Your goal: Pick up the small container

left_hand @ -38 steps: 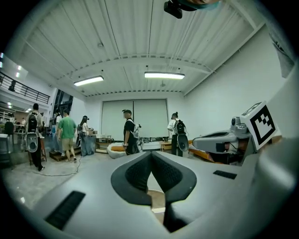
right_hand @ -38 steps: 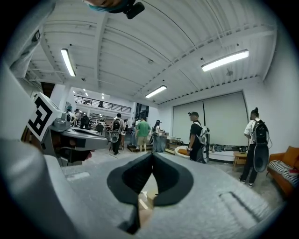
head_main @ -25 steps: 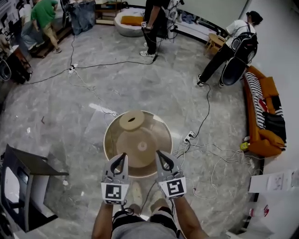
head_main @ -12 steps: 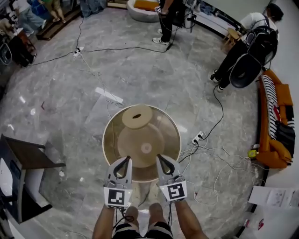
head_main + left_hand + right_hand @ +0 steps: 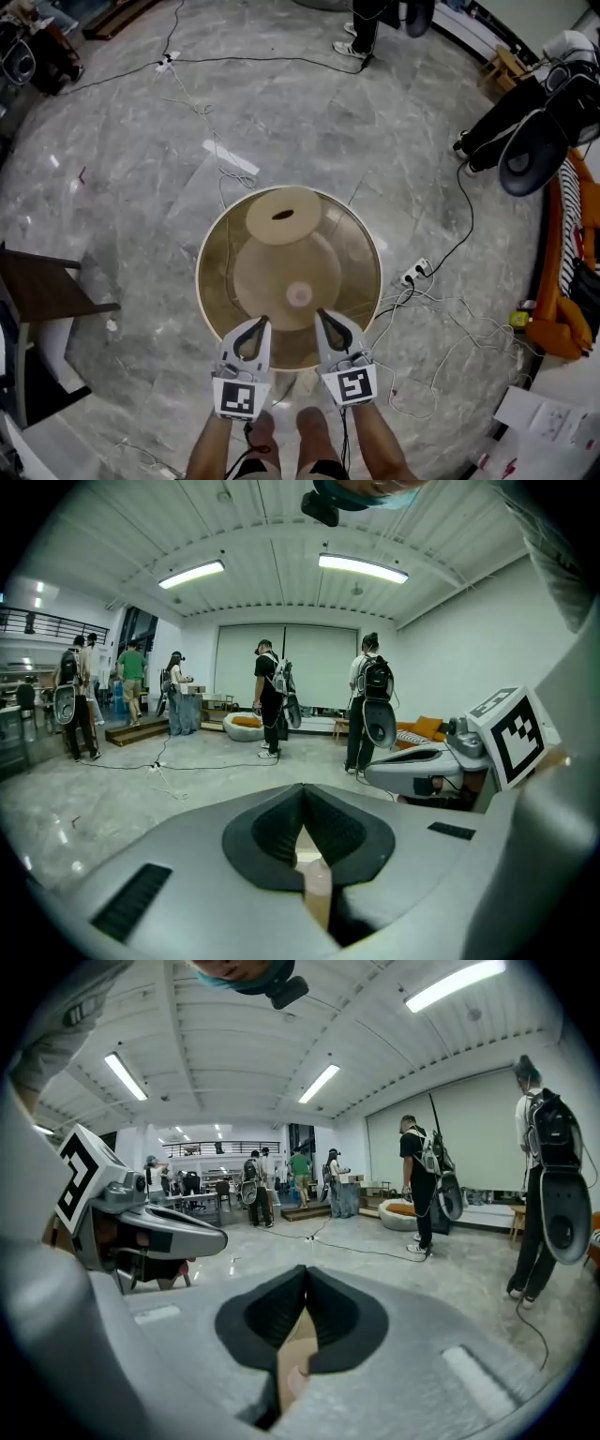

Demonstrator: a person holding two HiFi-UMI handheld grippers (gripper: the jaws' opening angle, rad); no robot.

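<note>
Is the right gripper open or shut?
Shut: the right gripper has its jaws meeting at the tips, nothing held between them.

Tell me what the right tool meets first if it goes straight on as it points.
Probably the round table: the shut right tool points across its top, just right of the small pale round thing at its middle. Height above the top is unclear.

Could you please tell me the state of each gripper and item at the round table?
Round golden glass-topped table: upright.
Left gripper: shut, empty, over the table's near edge.
Right gripper: shut, empty, beside the left.
Round beige container with dark oval opening: upright on the table's far side, untouched.
</note>
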